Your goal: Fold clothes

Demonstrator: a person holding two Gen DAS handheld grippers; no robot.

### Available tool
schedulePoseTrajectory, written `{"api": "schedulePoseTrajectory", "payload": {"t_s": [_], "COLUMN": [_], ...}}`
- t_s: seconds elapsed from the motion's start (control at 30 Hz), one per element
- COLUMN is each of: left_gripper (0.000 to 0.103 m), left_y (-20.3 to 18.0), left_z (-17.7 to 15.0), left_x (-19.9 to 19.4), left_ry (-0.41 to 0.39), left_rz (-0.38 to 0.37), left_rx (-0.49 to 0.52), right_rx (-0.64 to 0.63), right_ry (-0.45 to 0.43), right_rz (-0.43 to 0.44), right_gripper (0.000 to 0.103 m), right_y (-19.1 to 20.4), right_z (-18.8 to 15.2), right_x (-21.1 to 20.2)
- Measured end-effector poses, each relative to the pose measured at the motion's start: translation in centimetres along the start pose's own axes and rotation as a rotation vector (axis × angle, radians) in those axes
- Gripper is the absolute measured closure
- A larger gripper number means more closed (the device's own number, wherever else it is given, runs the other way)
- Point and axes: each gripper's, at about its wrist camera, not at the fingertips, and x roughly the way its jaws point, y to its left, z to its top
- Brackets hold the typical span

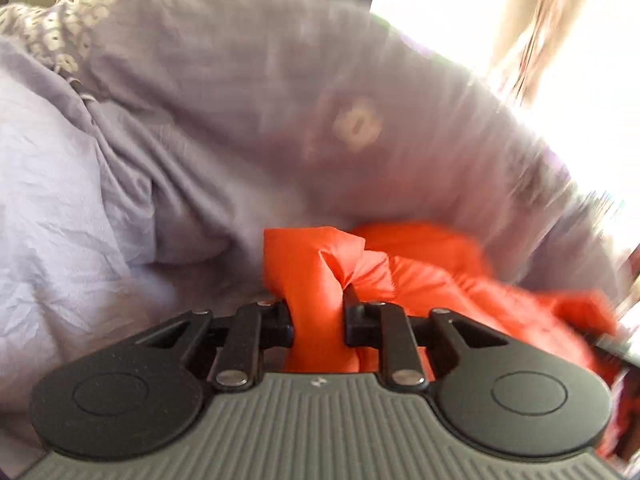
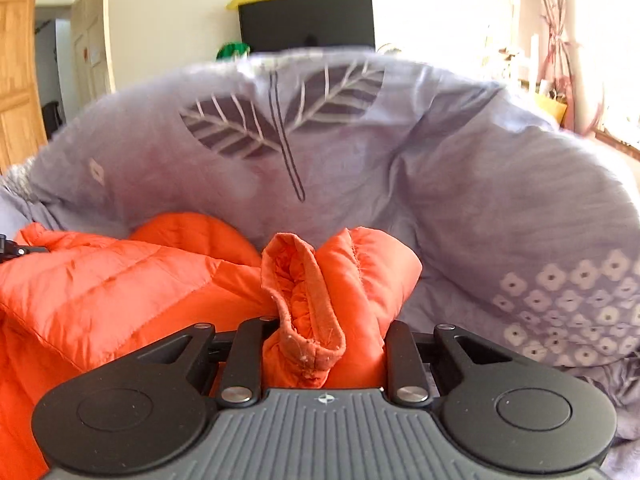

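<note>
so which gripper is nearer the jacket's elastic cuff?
Right. The right gripper has its jaws shut on the orange jacket at the cuff. The left gripper clamps plain jacket fabric, no cuff visible there.

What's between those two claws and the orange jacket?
Nothing visible. The left gripper and right gripper are each already clamped on a bunched fold of the jacket, which lies on the lilac bedding.

A bedroom in a home

A lilac duvet (image 2: 460, 184) with leaf and flower prints fills mid-frame. Behind it: a cream wall (image 2: 172, 4), a wooden wardrobe (image 2: 16, 80) and an open door (image 2: 94, 40) at upper left, a dark screen (image 2: 308, 20) top centre, and tied curtains (image 2: 556, 40) by a bright window at upper right.
</note>
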Motion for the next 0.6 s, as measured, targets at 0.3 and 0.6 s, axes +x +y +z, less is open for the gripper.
{"api": "schedulePoseTrajectory", "payload": {"t_s": [0.3,0.6], "left_gripper": [0.058,0.057], "left_y": [1.1,-1.5], "left_z": [-5.7,-2.2], "left_x": [6.7,-2.6], "left_ry": [0.243,0.033], "left_rz": [0.222,0.239], "left_rx": [0.144,0.285], "right_rx": [0.007,-0.09], "right_ry": [0.304,0.153], "right_rz": [-0.006,0.102], "right_gripper": [0.038,0.035], "right_y": [-0.9,0.8], "right_z": [-4.8,1.0], "right_x": [7.3,-0.5]}}
